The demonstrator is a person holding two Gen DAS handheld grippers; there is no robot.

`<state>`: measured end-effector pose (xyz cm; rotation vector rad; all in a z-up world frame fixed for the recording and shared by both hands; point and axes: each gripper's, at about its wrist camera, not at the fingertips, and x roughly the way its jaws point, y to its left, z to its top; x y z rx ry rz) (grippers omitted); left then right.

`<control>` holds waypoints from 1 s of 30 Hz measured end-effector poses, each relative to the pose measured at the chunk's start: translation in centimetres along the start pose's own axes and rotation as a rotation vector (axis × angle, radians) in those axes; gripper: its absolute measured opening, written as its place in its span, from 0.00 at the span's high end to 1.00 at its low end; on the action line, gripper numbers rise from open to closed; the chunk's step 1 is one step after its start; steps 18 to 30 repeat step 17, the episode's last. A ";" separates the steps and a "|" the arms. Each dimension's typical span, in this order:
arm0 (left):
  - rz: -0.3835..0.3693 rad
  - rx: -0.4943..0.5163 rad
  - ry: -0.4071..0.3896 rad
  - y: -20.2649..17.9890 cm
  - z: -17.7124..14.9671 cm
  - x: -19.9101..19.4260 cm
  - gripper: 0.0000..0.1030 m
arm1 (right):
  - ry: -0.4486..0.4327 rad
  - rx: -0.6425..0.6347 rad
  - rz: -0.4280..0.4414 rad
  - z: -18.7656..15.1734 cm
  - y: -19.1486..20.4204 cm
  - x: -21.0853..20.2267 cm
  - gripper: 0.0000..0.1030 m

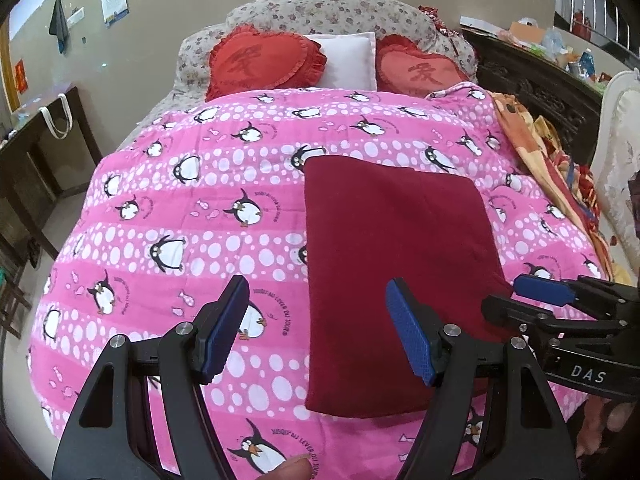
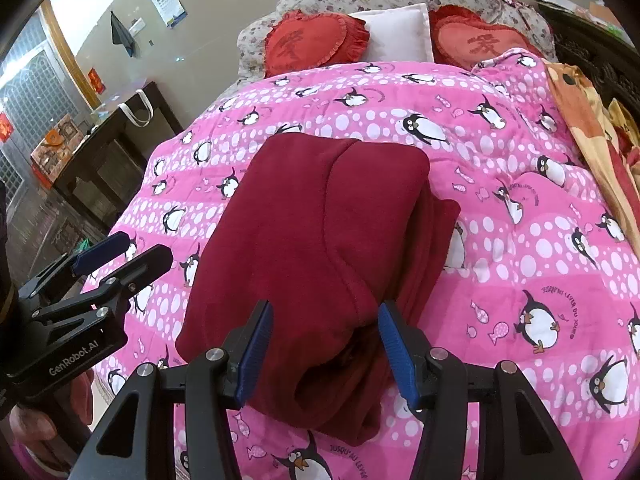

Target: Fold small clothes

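So the dark red garment [image 1: 400, 264] is lying flat on the pink penguin quilt [image 1: 168, 208], already folded down into a tidy rectangle, long edges running from 6 toward 12 o'clock in the left wrist view. From the right wrist view you can see it's a stack of layers, with a curved seam across the top one and a lower layer sticking out at about 3 o'clock. The left gripper [image 1: 316, 328] hovers over the near left corner with its jaws spread and nothing between them. The right gripper [image 2: 326, 354] has its jaws apart too, straddling the near edge of the cloth, but I don't see the pads actually pinching it. I'd say we're at the last fold or just a tidy-up. Next move probably needs both grippers to bite the near edge and carry it up toward 12 o'clock, or tuck in that stray layer on the right. The heart cushions [image 1: 264, 60] up by the headboard are well clear.
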<state>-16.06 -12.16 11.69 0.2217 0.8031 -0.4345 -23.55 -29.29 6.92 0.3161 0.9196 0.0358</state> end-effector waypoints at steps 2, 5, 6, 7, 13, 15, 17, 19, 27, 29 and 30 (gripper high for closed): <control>-0.001 0.004 0.000 -0.1 0.0 0.0 0.31 | 0.001 -0.002 -0.001 0.0 0.0 0.0 0.49; -0.002 0.005 -0.011 -0.2 -0.1 0.1 0.31 | 0.002 -0.003 -0.004 0.0 -0.1 0.1 0.49; -0.007 0.000 -0.013 -0.1 -0.1 0.1 0.31 | 0.002 -0.002 -0.004 0.0 -0.1 0.1 0.49; -0.013 -0.005 -0.017 0.0 -0.1 0.1 0.31 | 0.002 -0.001 -0.002 0.0 -0.1 0.1 0.48; -0.006 -0.016 -0.059 0.5 -0.2 0.0 0.31 | 0.016 0.010 0.002 -0.2 -0.3 0.6 0.48; -0.002 -0.013 -0.061 0.5 -0.3 0.1 0.31 | 0.019 0.013 0.004 -0.3 -0.3 0.7 0.48; 0.000 -0.013 -0.057 0.6 -0.3 0.2 0.31 | 0.018 0.012 0.005 -0.3 -0.3 0.8 0.48; 0.000 -0.013 -0.057 0.6 -0.3 0.2 0.31 | 0.018 0.012 0.005 -0.3 -0.3 0.8 0.48; 0.000 -0.013 -0.057 0.6 -0.3 0.2 0.31 | 0.018 0.012 0.005 -0.3 -0.3 0.8 0.48; 0.000 -0.013 -0.057 0.6 -0.3 0.2 0.31 | 0.018 0.012 0.005 -0.3 -0.3 0.8 0.48; 0.000 -0.013 -0.057 0.6 -0.3 0.2 0.31 | 0.018 0.012 0.005 -0.3 -0.3 0.8 0.48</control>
